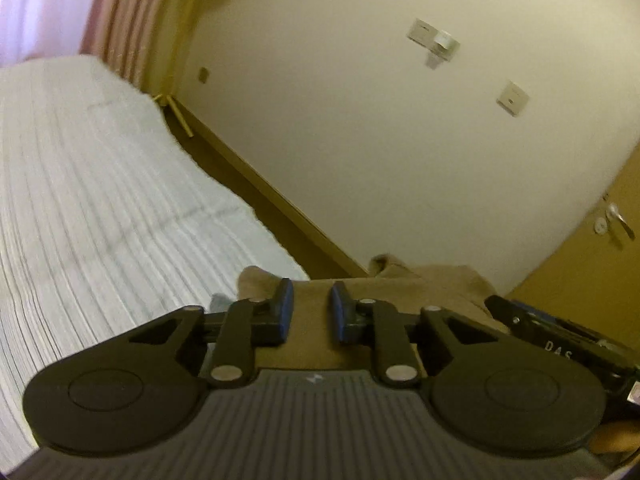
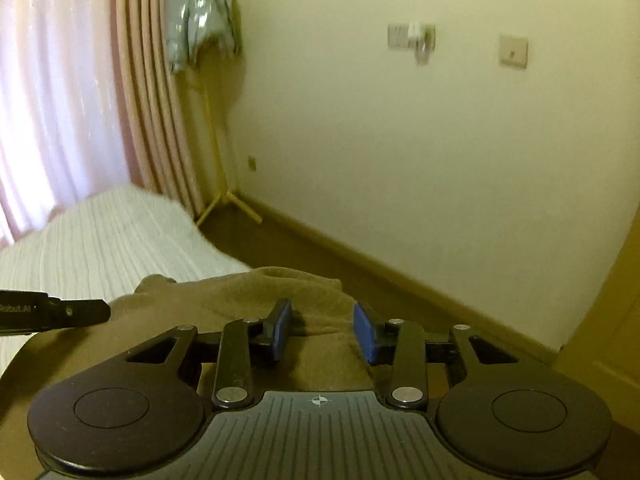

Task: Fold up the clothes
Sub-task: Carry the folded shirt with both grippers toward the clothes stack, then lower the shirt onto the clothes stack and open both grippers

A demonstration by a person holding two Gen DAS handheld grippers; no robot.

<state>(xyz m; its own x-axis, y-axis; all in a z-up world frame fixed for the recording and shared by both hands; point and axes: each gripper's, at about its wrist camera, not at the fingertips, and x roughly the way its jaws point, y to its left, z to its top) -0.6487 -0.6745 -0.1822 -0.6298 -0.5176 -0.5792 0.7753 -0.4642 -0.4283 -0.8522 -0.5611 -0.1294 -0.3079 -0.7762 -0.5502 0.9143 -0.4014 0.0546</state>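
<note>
Lying at the near right edge of a bed (image 1: 100,184) with a white ribbed cover, a tan garment (image 2: 224,292) of soft, fleecy cloth was heaped in loose folds, with a rounded lump of fabric at its far end, toward the bed's middle. In the left wrist view the left gripper (image 1: 311,312) hovered over the flat tan cloth, its blue-padded jaws standing narrowly apart with only cloth behind the gap; nothing was clamped. In the right wrist view the right gripper (image 2: 322,330) sat above the rumpled part, jaws wider apart and likewise released. Each tool's black body showed at the edge of the other's view.
</note>
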